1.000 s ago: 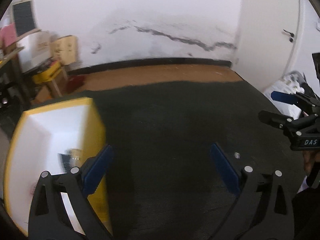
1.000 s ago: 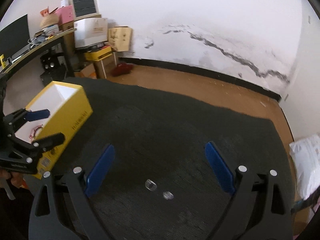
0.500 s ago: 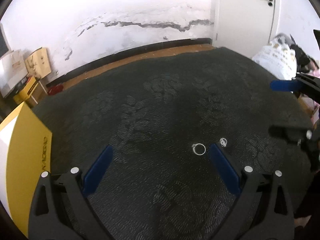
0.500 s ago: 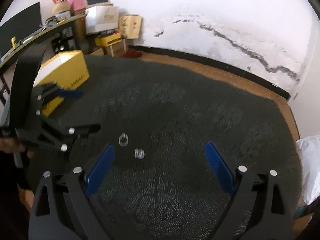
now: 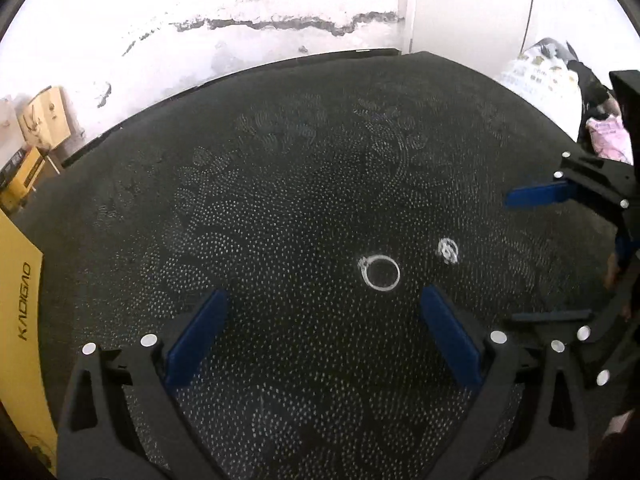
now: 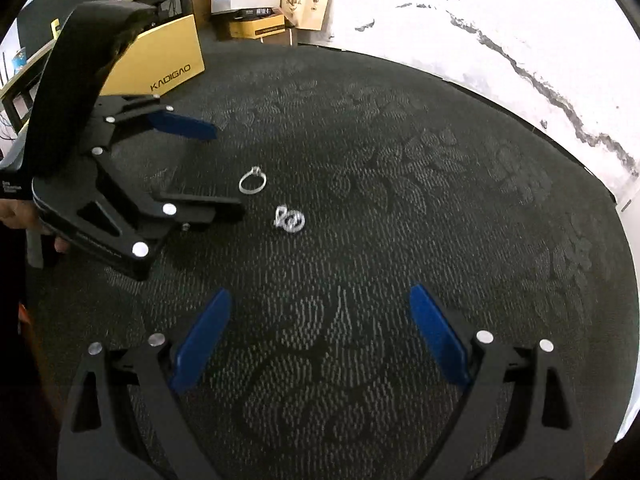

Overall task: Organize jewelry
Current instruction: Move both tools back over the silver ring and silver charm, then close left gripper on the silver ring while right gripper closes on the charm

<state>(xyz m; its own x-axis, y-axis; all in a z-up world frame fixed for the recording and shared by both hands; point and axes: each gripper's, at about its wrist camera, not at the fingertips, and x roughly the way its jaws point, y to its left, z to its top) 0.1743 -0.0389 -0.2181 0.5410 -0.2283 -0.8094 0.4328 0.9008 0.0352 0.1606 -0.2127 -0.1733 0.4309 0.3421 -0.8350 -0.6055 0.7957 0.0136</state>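
Seen from the left wrist camera, the left gripper (image 5: 324, 312) hangs low over the dark patterned carpet (image 5: 280, 184) with its blue-padded fingers spread wide and nothing between them; just beyond the tip of its right-hand finger lies a silver ring (image 5: 380, 273), flat on the carpet, a small setting at its upper left edge; a little further to the right, apart from the ring, sits a smaller tangled silver piece (image 5: 448, 250), too small to name with certainty; at the right edge the right gripper (image 5: 548, 256) reaches in sideways, fingers parted, empty; at the left edge stands the side of a yellow box (image 5: 20, 320) printed KADIGAO; beyond the carpet rises a cracked white wall (image 5: 260, 20).

From the right wrist camera, the right gripper (image 6: 320, 336) is likewise wide apart and holds nothing; ahead on the carpet lies the small tangled piece (image 6: 289, 219), then the ring (image 6: 253, 180) just behind and to its left; the left gripper (image 6: 224, 168) comes in from the left, its open fingers bracketing the space beside the ring without touching it; the yellow box (image 6: 160, 64) stands further back; cardboard cartons (image 6: 276, 4) are stacked by the wall.
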